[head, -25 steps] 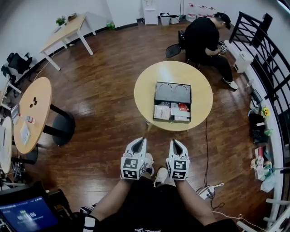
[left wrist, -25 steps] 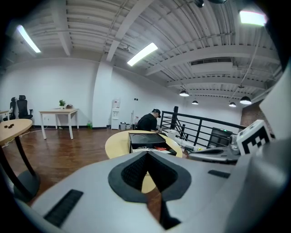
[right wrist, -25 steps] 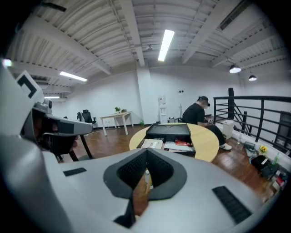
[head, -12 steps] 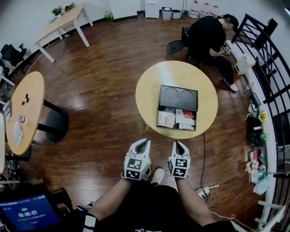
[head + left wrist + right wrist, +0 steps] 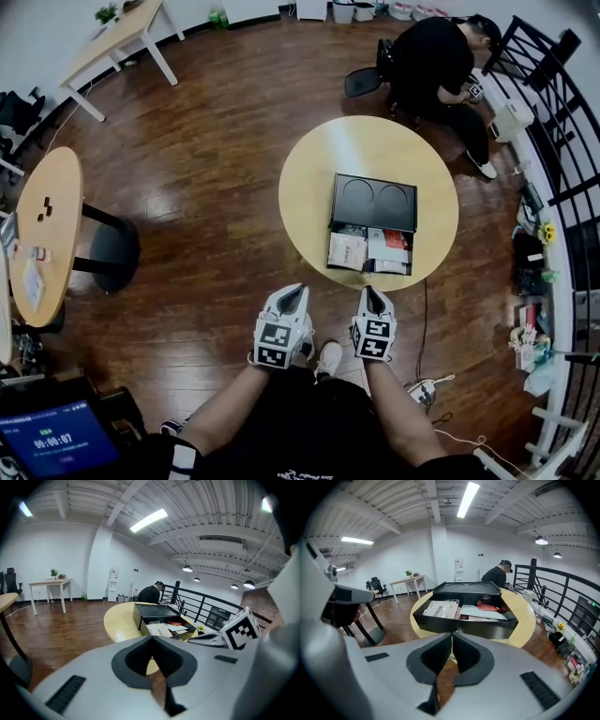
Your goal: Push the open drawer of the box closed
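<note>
In the head view, the box (image 5: pixel 373 200) is sitting on the round table (image 5: pixel 309 178), a little toward the person's side of it. Its drawer (image 5: pixel 368 251) is standing pulled out toward the person, with papers and packets lying in it. The left gripper (image 5: pixel 291 292) and the right gripper (image 5: pixel 372 293) are hanging side by side, well apart from the table, both pointing at it.

In the left gripper view, the jaws are meeting at the tips and are holding nothing. The box is showing far ahead, to the right of centre.

In the right gripper view, the jaws are also pressed together and empty, and they are aiming almost at the middle of the drawer's front panel (image 5: pixel 461 625). The drawer's long side is running left to right across this view. Its mouth is facing the person, so it should slide straight away from them.

I am judging the drawer as stiff and rather light. The table looks smooth, so the whole box may slip. A push on the middle of the front panel seems best, because a push at a corner may jam it.
</note>
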### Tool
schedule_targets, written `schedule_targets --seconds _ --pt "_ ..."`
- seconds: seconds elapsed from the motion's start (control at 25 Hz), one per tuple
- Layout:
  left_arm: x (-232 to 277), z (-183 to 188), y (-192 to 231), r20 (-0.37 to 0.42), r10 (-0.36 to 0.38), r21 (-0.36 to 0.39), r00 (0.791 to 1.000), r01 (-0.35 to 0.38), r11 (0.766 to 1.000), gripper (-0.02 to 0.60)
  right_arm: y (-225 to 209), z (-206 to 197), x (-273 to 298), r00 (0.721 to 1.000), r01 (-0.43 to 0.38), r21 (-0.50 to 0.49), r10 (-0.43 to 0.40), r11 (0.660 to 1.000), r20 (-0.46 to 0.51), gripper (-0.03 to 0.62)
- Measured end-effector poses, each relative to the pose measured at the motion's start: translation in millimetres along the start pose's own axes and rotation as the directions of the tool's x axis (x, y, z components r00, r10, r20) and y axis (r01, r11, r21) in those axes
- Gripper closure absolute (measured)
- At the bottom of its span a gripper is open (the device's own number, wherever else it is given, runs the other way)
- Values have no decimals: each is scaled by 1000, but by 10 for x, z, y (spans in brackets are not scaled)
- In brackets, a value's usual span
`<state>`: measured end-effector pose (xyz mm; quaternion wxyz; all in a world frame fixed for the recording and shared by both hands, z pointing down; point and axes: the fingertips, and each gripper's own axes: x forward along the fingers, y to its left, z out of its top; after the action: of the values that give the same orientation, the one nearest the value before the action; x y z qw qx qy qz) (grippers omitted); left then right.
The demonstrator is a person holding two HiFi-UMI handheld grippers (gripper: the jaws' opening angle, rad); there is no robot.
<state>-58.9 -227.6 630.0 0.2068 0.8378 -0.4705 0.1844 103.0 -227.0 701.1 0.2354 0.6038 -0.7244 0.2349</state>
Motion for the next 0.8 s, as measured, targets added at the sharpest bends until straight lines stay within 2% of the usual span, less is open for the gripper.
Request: schedule_targets --seconds 0.24,0.32,0.44,0.8 --pt "132 -28 29 -22 -32 2 999 32 999 581 -79 -49 189 998 45 4 -45 999 -53 588" --pt "146 -40 43 -27 -33 -1 999 33 999 581 -112 -76 231 996 61 8 -60 998 -69 563" --pt "182 -56 93 -38 -30 -3 999 30 1000 581 -112 -76 303 995 59 14 -58 998 -82 533" --pt "312 -93 202 -42 -24 -7 999 24 1000 581 -141 -103 489 990 83 39 -78 996 -116 523"
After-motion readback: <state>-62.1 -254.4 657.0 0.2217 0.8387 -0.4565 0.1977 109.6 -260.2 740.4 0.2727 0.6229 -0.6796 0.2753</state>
